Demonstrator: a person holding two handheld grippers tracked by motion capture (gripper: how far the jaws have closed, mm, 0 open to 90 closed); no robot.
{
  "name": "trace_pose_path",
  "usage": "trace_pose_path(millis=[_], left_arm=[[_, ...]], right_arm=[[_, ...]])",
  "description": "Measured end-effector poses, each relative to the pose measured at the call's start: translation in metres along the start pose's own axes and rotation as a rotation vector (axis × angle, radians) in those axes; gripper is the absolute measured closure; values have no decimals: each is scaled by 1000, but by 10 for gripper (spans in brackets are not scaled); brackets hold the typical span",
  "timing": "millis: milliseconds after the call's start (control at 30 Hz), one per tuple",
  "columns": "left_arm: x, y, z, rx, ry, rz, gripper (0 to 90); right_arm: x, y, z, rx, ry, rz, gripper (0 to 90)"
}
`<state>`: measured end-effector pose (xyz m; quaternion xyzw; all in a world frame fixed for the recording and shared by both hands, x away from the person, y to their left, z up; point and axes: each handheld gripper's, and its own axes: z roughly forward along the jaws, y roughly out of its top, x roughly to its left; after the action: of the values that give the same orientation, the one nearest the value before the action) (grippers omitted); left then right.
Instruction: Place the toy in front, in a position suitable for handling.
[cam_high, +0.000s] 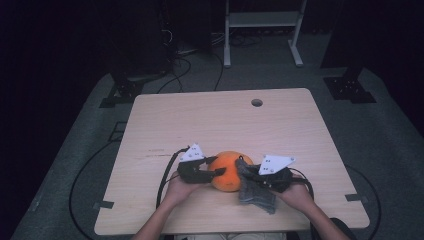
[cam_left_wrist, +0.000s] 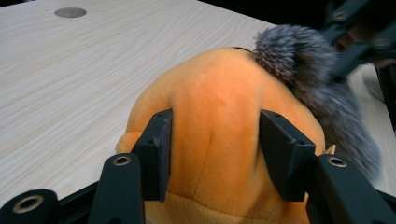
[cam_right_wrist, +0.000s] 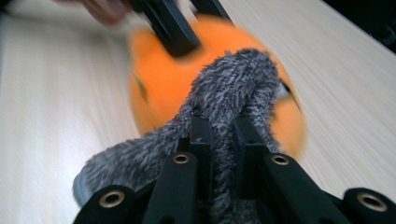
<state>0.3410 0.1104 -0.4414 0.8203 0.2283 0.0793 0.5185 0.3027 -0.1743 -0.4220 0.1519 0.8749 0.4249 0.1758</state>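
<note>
A pale wooden table (cam_high: 225, 115) stands on grey carpet (cam_high: 385, 135) in a dark room.

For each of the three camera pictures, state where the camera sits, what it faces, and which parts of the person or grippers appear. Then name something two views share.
High view: above the person's side, looking forward and down on the table; forearms and both grippers.
Left gripper view: rides the left gripper, jaws pressing the orange plush toy.
Right gripper view: rides the right gripper, jaws clamped on the grey furry cloth.
Shared: both gripper views show toy and cloth.
</note>
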Motion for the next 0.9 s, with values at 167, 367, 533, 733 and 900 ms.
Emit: trace_pose_path(millis=[167, 367, 533, 733, 900], left_arm=[[-4, 2, 1, 4, 2, 29, 480], [-16, 5, 4, 11, 8, 131, 495], [-11, 3, 2, 8, -13, 97, 497], [-7, 3, 2, 8, -9, 80, 496], [-10, 5, 6, 2, -4, 86, 496]], right_arm=[[-6, -7, -13, -30, -27, 55, 802], [-2, 22, -5, -73, -15, -1, 803], [-13, 9, -2, -26, -28, 53, 806], [-27, -20, -16, 27, -65, 147, 807], [-10, 6, -13, -70, 10, 96, 806]])
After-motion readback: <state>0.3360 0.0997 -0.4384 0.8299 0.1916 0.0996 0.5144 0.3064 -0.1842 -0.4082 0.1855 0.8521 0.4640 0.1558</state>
